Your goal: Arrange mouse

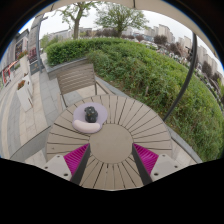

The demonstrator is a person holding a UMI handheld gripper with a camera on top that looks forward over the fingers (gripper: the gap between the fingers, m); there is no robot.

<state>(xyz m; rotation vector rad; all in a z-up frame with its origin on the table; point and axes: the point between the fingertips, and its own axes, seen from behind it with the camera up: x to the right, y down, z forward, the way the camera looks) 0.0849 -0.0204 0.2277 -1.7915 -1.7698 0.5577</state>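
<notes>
Gripper (111, 158) hovered above a round wooden table (125, 140), tilted fwd & down so the view ran along both fingers across the tabletop. Fingers stood wide apart, nothing btwn them but bare slats; magenta pads (76, 156) on the inner faces, one each side, dark finger edges angling in toward the table's middle. No hand or sleeve of the person visible, so wrist pose can't be told.

Mouse (91, 115): small dark thing, sat on top of a pale, soft-looking rounded cushion (90, 123) on the far-left part of the table, beyond the fingers & well apart from them. Too small to tell its facing or details. It looked to rest in a slight dip of the cushion.

Table made of light slats fanning out from a round centre disc. A wooden chair (78, 80) w/ slatted back stood just behind the table, on the cushion's side. A thin dark pole (196, 55) rose past the table's right side.

Setting outdoors: paved terrace w/ another chair (24, 92) further off at left, long green hedge (150, 70) running behind & to the right, trees (120, 18) & buildings (165, 35) beyond, bright overcast sky.
</notes>
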